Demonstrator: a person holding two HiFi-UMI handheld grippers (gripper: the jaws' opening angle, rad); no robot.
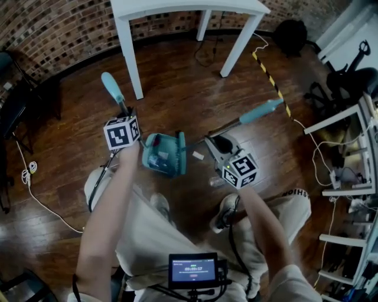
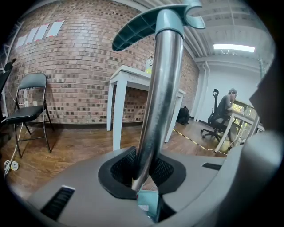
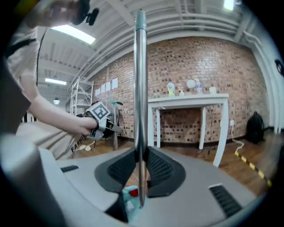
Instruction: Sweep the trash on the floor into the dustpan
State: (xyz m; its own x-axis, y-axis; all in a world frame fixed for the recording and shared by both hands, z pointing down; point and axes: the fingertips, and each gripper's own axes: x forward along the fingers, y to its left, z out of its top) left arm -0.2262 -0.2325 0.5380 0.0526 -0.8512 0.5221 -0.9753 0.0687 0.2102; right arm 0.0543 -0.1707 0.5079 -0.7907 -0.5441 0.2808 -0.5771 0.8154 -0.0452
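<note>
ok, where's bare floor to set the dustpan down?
Free: the wood floor between the white table legs and the dustpan; also the stretch left of the dustpan, up to the white cable. Crowded: right side by the shelving and office chair, and around the person's shoes.

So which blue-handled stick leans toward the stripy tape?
The stick in the right gripper; its handle tips toward the striped tape. The other stick, in the left gripper, leans toward the white table leg.

The white scrap (image 1: 198,156) near the dustpan (image 1: 165,154) is too small to identify. The dustpan handle (image 2: 159,88) is cut by the top edge. The lower part of the broom pole (image 3: 140,88) is hidden below the jaws. The table (image 1: 177,7) is cropped above.
</note>
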